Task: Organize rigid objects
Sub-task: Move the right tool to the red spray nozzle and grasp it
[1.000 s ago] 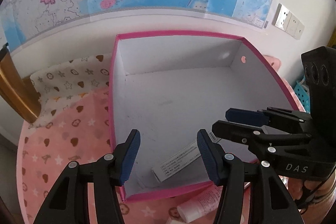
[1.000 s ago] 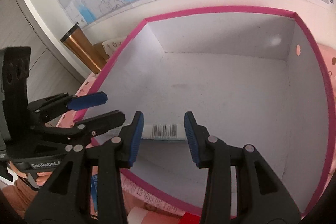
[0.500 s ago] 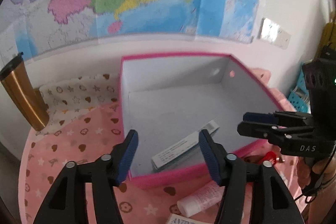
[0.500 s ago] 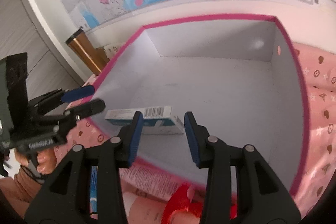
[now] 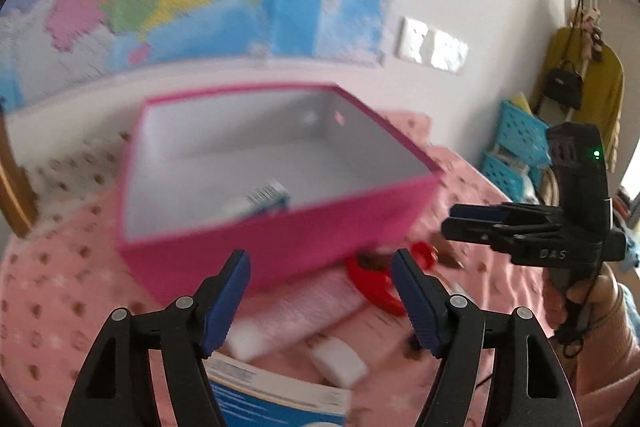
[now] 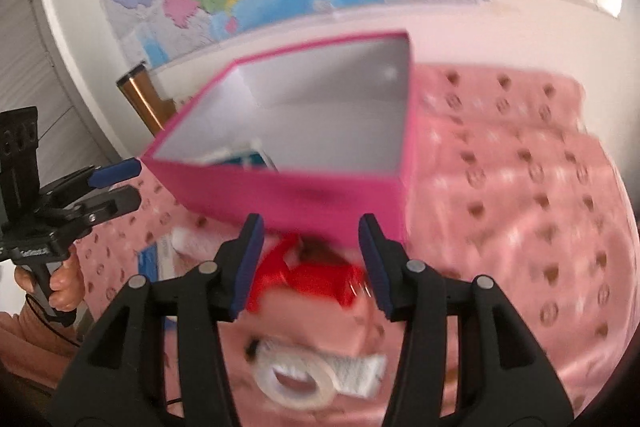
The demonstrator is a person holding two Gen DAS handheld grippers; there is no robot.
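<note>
- Beside the pink box (image 6: 304, 195), both hand-held grippers, left (image 5: 320, 301) and right (image 6: 310, 265), gape empty, jaws just opening.
- Risk: hurried, blurred reach could miss the red object (image 6: 316, 277) or nudge the tape roll (image 6: 296, 379).

The right gripper (image 5: 454, 223) body carries the marking "DAS", right of the left claw. A barcode, digits illegible, stands on the small carton (image 5: 266, 195) beyond the claw.

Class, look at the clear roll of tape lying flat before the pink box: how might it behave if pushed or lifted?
The tape roll lies flat, so a push probably slides it. Lifted on edge, it may roll. Thin and hollow, likely light.
</note>
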